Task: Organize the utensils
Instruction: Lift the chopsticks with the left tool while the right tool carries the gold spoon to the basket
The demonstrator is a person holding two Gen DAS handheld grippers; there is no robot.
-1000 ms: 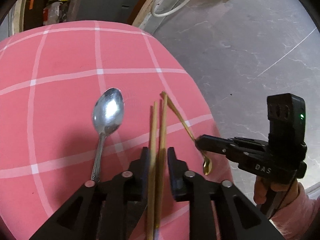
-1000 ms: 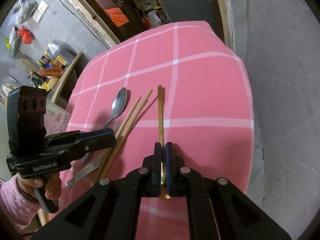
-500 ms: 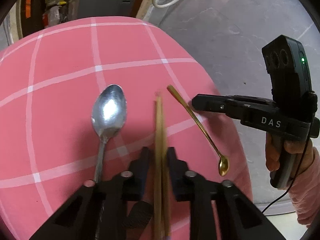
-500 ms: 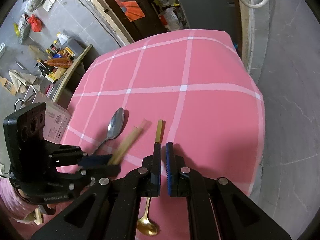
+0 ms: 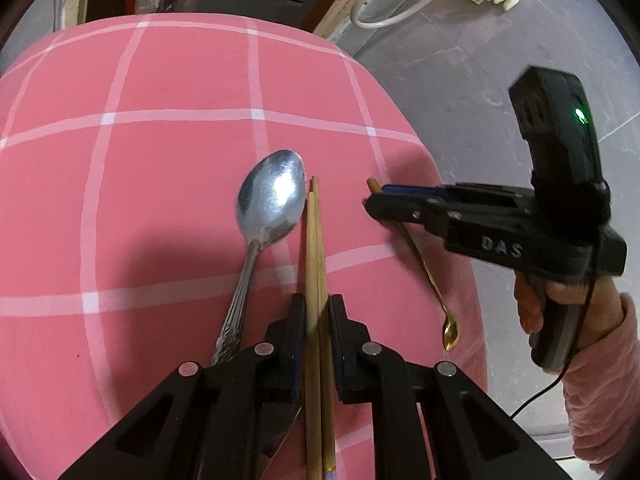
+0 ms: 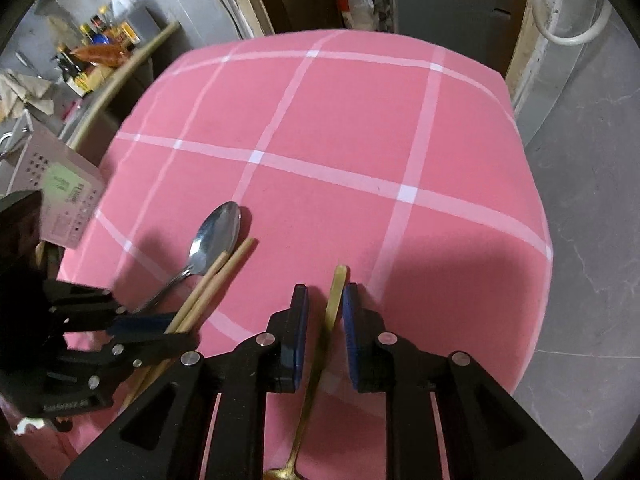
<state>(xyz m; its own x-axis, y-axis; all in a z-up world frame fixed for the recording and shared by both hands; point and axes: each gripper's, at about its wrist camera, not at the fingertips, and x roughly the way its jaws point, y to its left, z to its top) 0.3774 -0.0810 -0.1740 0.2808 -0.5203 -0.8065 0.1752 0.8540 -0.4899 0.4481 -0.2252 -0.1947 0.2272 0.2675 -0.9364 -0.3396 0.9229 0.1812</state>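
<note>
A: Where are the chopsticks (image 5: 316, 264)?

B: They lie between the fingers of the left tool (image 5: 316, 312), which is clamped on them, tips pointing away. The silver spoon (image 5: 268, 208) lies on the pink table (image 5: 160, 80), just to the left of them.

A: And the gold spoon (image 6: 326, 320)?

B: It lies on the table between the fingers of the right tool (image 6: 325, 304). These fingers are opening now, a little apart, and do not press it.

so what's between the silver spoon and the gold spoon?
The chopsticks, clamped in the left gripper, lie between silver spoon and gold spoon; left wrist view shows it best.
</note>
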